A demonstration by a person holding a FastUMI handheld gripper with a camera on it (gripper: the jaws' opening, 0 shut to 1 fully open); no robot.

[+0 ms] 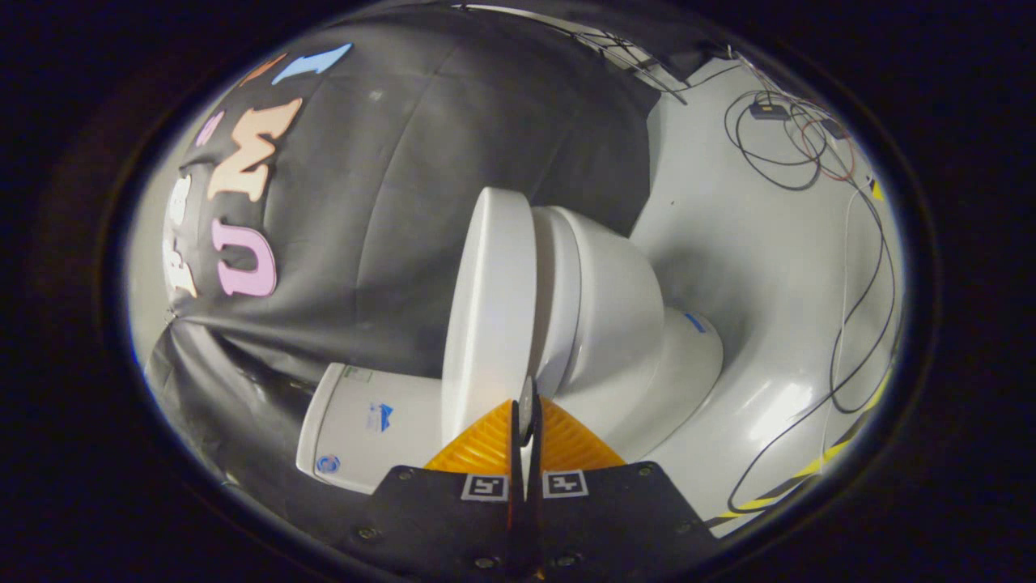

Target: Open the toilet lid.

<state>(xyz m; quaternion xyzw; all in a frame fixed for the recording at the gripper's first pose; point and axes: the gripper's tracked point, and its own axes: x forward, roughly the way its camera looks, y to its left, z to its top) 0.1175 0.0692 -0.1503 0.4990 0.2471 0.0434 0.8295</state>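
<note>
Pinched nearly shut, our gripper (524,421) clamps the toilet lid (486,316) rim at six o'clock; we judge it rigid, light, glossy-slick, best held at this free edge.

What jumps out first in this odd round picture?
A white toilet appears turned on its side, just ahead of the gripper. Its lid is parted from the seat, and the fingers pinch the lid's edge between them. Loose cables trail over the pale floor beyond.
</note>
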